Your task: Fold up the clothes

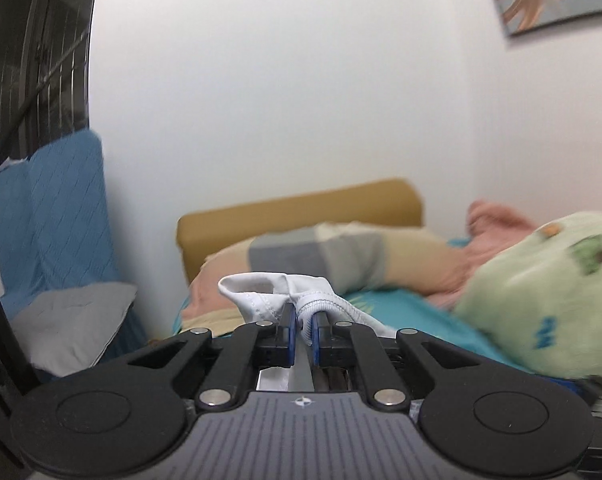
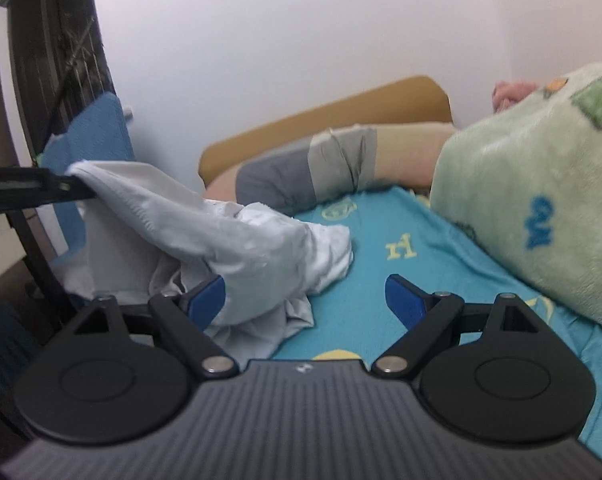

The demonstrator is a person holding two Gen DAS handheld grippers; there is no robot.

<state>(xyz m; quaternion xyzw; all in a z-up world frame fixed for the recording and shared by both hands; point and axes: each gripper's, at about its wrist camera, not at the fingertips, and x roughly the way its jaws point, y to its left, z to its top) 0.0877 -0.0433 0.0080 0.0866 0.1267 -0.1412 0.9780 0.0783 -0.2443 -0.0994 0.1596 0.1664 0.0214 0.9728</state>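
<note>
Nearest in the left wrist view, the left gripper is pinching a hemmed edge of the white garment between its blue pads, which are pressed almost together on the cloth. Pinching the hem rather than the bulk looks meant to lift the piece by one corner so that it hangs open for folding.

The right wrist view shows what that view cannot: most of the garment is a crumpled heap on the teal sheet, with one end drawn up and to the left to where the left gripper grips it. The right gripper is spread wide, its left pad just beside the heap and touching or nearly touching it, holding nothing; it seems poised to take a second edge.

Right of the garment lies a green blanket. Beyond the garment are a grey and beige pillow, then a tan headboard at the wall.
</note>
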